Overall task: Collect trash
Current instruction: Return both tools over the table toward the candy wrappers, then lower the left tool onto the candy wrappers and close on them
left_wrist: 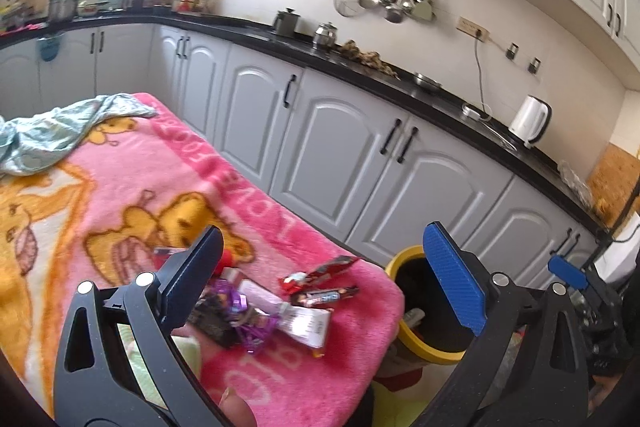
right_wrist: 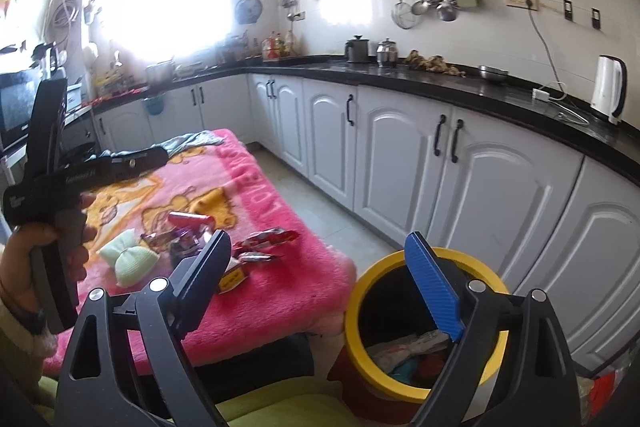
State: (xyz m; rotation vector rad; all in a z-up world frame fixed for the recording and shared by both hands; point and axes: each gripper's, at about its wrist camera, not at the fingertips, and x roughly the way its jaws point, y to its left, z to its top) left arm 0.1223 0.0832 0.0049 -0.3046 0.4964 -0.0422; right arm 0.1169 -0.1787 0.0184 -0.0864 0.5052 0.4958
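Both grippers empty above the wrapper pile and bin.

Left wrist view: the left gripper [left_wrist: 324, 267] has its jaws wide apart, nothing between; the wrappers [left_wrist: 276, 303], about six, lie at six o'clock on the pink-blanketed table [left_wrist: 120, 211], the one yellow-rimmed bin [left_wrist: 412, 343] at four o'clock; light wrappers could slide off the edge.

Right wrist view: the right gripper [right_wrist: 320, 275], jaws apart and empty, sits above the bin [right_wrist: 360, 311] at five o'clock; one green bow [right_wrist: 128, 261] beside the wrappers [right_wrist: 256, 243] could be mistaken for trash.

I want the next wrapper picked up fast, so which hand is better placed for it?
Left, probably. The left gripper has open, empty jaws aimed at the wrapper pile on the pink blanket. The right gripper, also empty, sits over the yellow bin.
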